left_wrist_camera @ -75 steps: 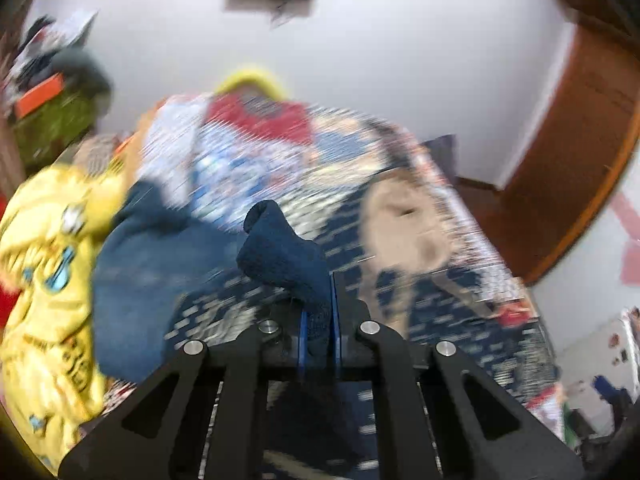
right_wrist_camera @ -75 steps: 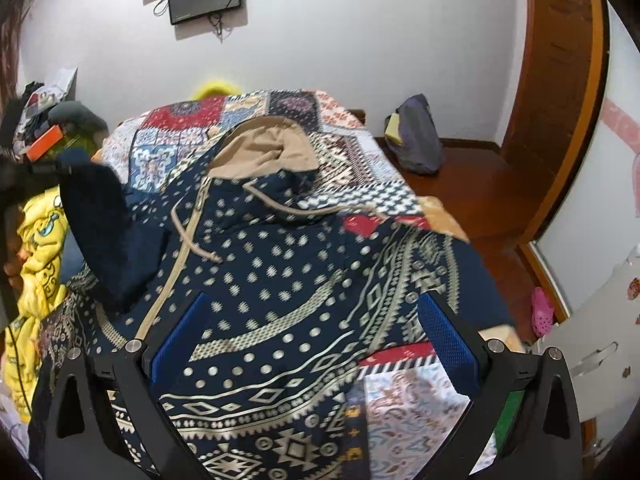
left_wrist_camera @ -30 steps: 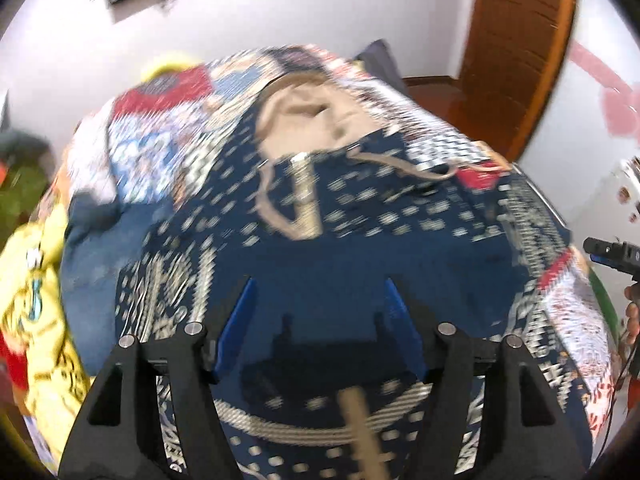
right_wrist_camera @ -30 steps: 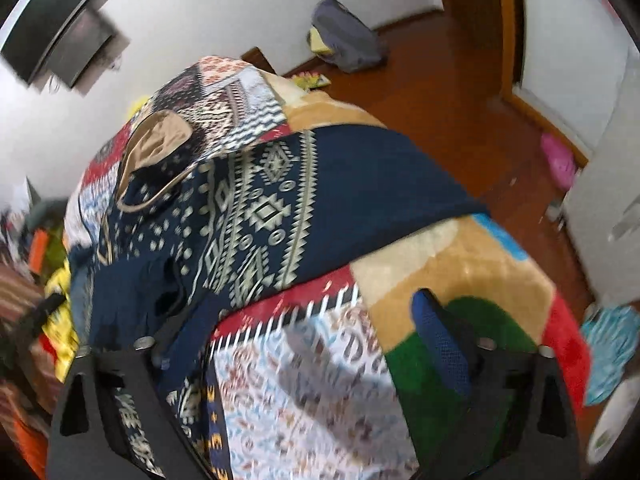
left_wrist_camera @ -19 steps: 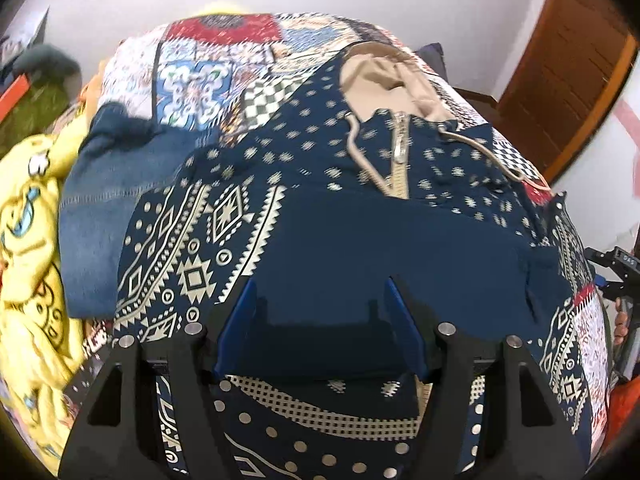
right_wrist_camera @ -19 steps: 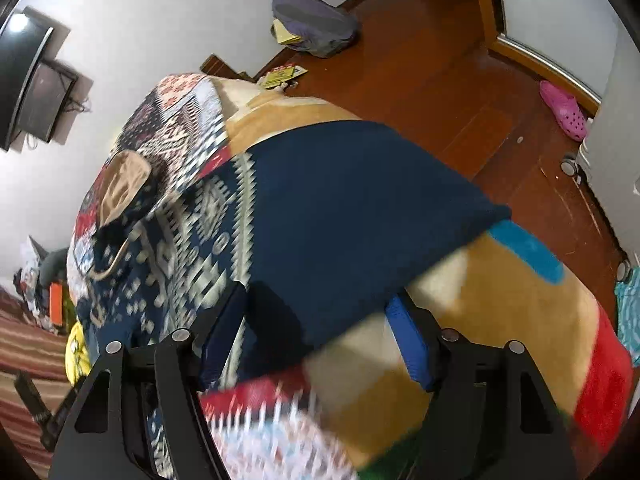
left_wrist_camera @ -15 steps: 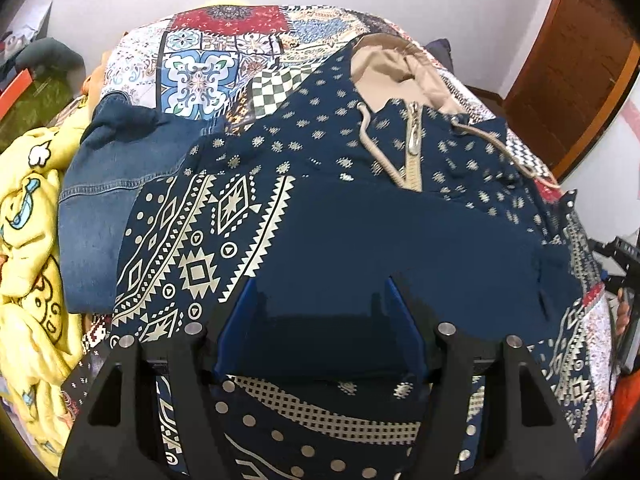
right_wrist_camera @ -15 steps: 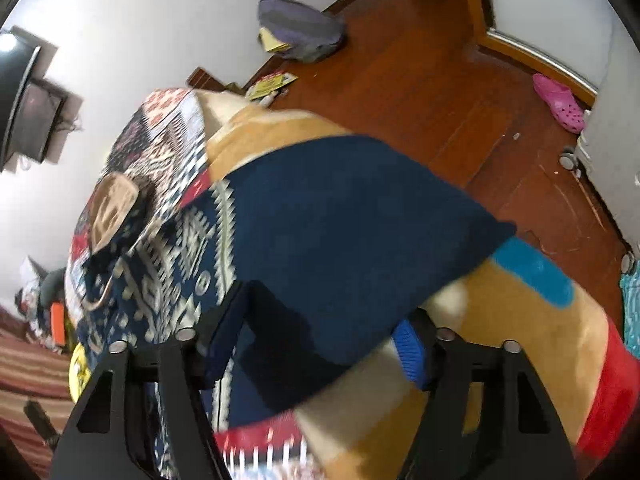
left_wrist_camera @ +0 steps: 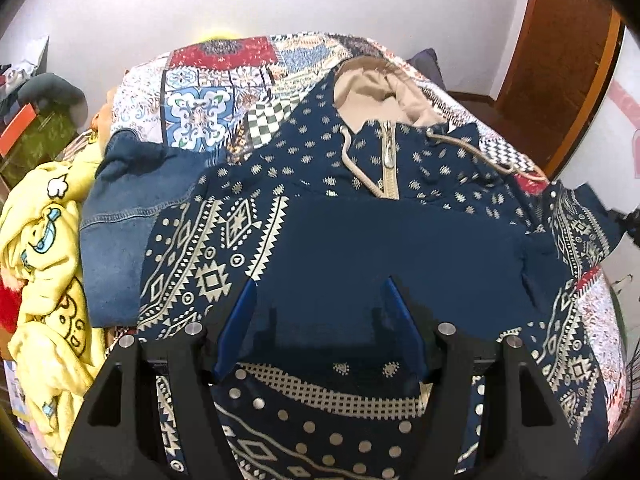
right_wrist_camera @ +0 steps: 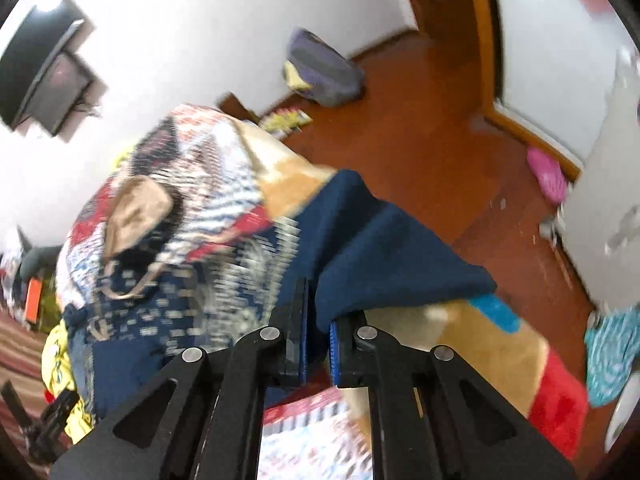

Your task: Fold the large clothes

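Observation:
A navy hoodie (left_wrist_camera: 400,200) with cream patterns lies face up on the bed, its tan-lined hood (left_wrist_camera: 376,92) at the far end. One plain navy sleeve (left_wrist_camera: 380,248) is laid across its chest. My left gripper (left_wrist_camera: 320,284) hovers open just over that sleeve, with nothing pinched between its blue pads. In the right wrist view my right gripper (right_wrist_camera: 318,308) is shut on the other navy sleeve (right_wrist_camera: 392,248) and holds it raised off the quilt at the bed's right edge. This view is blurred by motion.
A patchwork quilt (left_wrist_camera: 212,80) covers the bed. Blue jeans (left_wrist_camera: 128,200) and a yellow printed garment (left_wrist_camera: 44,260) lie along its left side. Right of the bed are wooden floor (right_wrist_camera: 420,120), a grey bag (right_wrist_camera: 324,68) and a pink shoe (right_wrist_camera: 546,174).
My right gripper went from wide open to shut on the sleeve and rose with it. My left gripper, earlier shut on the first sleeve, released it across the chest and has drifted slightly.

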`<act>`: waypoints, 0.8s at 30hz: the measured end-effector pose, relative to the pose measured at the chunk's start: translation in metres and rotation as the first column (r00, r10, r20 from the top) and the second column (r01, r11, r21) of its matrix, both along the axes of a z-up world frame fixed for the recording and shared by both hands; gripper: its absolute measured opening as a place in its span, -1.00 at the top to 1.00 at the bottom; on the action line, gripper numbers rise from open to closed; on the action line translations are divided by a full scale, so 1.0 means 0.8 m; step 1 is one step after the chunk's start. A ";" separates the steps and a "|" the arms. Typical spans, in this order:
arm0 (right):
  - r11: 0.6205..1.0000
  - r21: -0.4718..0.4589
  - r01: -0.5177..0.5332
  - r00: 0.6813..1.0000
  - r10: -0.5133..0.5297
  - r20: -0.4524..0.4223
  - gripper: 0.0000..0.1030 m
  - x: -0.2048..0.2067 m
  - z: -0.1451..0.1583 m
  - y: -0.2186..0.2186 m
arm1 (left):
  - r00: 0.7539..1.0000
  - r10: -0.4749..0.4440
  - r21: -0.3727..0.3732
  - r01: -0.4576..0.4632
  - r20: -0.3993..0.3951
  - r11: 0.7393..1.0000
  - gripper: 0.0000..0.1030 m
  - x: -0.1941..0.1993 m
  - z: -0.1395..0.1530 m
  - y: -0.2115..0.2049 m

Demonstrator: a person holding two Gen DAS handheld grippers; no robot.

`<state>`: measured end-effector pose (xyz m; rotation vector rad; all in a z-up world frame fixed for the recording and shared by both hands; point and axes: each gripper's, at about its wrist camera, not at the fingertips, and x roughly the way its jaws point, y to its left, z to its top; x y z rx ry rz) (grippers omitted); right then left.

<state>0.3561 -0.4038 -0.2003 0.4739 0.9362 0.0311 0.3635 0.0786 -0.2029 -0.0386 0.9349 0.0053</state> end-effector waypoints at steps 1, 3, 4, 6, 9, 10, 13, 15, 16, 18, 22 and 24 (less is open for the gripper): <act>1.000 -0.007 -0.011 0.999 0.012 0.035 0.86 -0.007 0.019 0.007 | 1.000 0.001 0.002 -0.001 0.010 1.000 -0.26 -0.005 0.005 0.002; 0.999 -0.025 -0.043 0.994 0.045 0.102 0.87 -0.016 0.052 0.021 | 1.000 0.001 0.000 -0.001 0.022 1.000 -0.27 -0.012 0.011 0.005; 0.997 -0.048 -0.064 0.988 0.070 0.136 0.87 -0.021 0.071 0.034 | 1.000 0.000 -0.007 0.000 0.028 1.000 -0.27 -0.016 0.014 0.007; 0.989 -0.104 -0.106 0.975 0.125 0.187 0.87 -0.026 0.098 0.064 | 0.999 -0.003 -0.033 0.004 0.036 0.999 -0.27 -0.024 0.020 0.013; 0.965 -0.159 -0.210 0.940 0.244 0.238 0.87 -0.031 0.128 0.120 | 0.999 0.000 -0.069 0.003 0.050 0.998 -0.27 -0.034 0.026 0.020; 0.958 -0.167 -0.234 0.932 0.269 0.243 0.87 -0.033 0.131 0.137 | 0.998 0.001 -0.075 0.003 0.057 0.997 -0.27 -0.038 0.029 0.022; 0.934 -0.187 -0.305 0.905 0.345 0.249 0.87 -0.034 0.135 0.191 | 0.997 0.002 -0.089 0.005 0.072 0.996 -0.27 -0.048 0.035 0.030; 0.916 -0.182 -0.357 0.888 0.394 0.237 0.87 -0.032 0.127 0.225 | 0.997 0.001 -0.098 0.006 0.075 0.995 -0.27 -0.053 0.037 0.034; 0.907 -0.174 -0.384 0.882 0.416 0.223 0.87 -0.031 0.119 0.241 | 0.997 0.001 -0.099 0.007 0.077 0.995 -0.27 -0.056 0.037 0.037; 0.882 -0.155 -0.444 0.866 0.467 0.178 0.87 -0.027 0.097 0.278 | 0.997 -0.002 -0.085 0.008 0.080 0.996 -0.27 -0.062 0.037 0.041; 0.830 -0.121 -0.545 0.829 0.555 0.069 0.87 -0.022 0.048 0.335 | 0.997 -0.005 -0.055 0.010 0.082 0.998 -0.27 -0.075 0.034 0.049; 0.805 -0.116 -0.582 0.810 0.587 0.002 0.87 -0.020 0.016 0.359 | 0.997 -0.004 -0.052 0.008 0.077 0.999 -0.27 -0.081 0.030 0.054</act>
